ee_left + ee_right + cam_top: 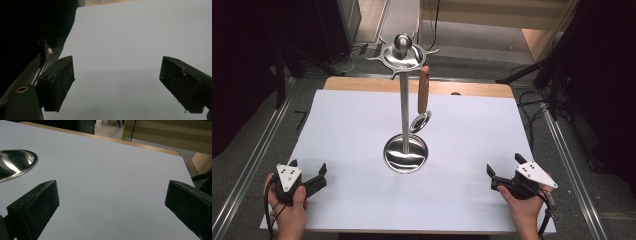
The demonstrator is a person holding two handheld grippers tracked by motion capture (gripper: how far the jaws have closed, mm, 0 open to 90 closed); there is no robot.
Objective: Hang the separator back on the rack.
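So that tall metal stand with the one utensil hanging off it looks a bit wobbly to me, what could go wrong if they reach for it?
The stand is tall on a small round base, so a sideways push from either open gripper could tip it. The wooden-handled utensil hangs from one hook at the top; a clumsy pull might swing it against the pole or drop it. Both the left gripper and right gripper rest near the table's front edge, so any reach is long.
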